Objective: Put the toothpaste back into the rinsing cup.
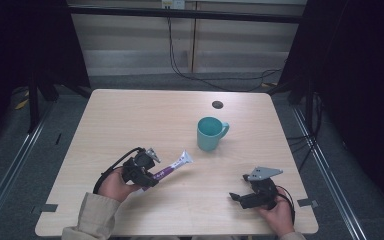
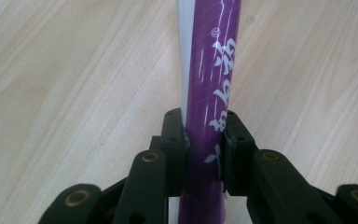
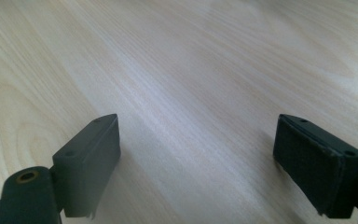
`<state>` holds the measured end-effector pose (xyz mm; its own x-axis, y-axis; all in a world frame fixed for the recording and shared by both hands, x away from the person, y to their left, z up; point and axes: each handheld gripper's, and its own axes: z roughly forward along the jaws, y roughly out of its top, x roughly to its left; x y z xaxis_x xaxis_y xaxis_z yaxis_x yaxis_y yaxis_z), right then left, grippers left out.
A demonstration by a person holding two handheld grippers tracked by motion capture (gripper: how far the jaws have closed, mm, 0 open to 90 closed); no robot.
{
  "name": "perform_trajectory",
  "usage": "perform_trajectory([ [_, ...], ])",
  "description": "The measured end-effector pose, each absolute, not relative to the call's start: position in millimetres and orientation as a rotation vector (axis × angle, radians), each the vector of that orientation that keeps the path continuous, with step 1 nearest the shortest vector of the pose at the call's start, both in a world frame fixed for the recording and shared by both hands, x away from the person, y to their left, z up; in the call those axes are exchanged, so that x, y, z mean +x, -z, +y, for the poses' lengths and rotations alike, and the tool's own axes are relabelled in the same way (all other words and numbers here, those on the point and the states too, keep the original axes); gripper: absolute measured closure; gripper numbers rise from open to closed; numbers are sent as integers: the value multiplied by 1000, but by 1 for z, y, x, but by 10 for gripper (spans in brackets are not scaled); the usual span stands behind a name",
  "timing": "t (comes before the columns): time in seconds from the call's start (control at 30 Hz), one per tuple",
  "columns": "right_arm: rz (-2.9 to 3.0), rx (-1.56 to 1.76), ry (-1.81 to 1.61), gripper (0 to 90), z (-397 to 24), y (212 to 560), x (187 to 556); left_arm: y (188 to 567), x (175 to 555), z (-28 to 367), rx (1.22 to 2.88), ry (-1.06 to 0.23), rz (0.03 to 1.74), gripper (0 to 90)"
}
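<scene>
The left hand-held gripper [image 1: 152,176], in the lower left of the high view, has its jaws clamped on a purple tube [image 1: 172,166] with white lettering. In the left gripper view the two black pads press against either side of the purple tube [image 2: 209,93], gripping it near its lower end, and the tube runs straight up the middle of the frame to the top edge, with a white strip along its left side. In the high view the tube slants from the jaws toward the upper right, ending in a white tip that lies just above the pale wooden worktop [image 1: 130,120], a little left of the frame's centre.

The right hand-held gripper [image 1: 237,196] sits in the lower right of the high view, held in the person's hand, with a grey three-cornered plate on top and its jaws pointing toward the left of the frame. In the right gripper view its jaws stand wide apart, one at the lower left and one at the lower right, with nothing but bare wood grain between them.

A teal mug [image 1: 210,134] stands upright just right of centre, its handle turned to the right, well apart from both grippers. A small dark round hole [image 1: 217,104] sits in the worktop above the mug.
</scene>
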<state>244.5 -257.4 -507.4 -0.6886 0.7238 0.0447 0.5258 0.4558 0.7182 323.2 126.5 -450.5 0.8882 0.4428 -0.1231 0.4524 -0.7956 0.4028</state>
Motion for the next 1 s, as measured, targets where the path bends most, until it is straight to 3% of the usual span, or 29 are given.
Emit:
perform_trajectory([
  [1.0,2428,1081,-1449,228,-215,456,283,446,323,108,2340,114,626,751],
])
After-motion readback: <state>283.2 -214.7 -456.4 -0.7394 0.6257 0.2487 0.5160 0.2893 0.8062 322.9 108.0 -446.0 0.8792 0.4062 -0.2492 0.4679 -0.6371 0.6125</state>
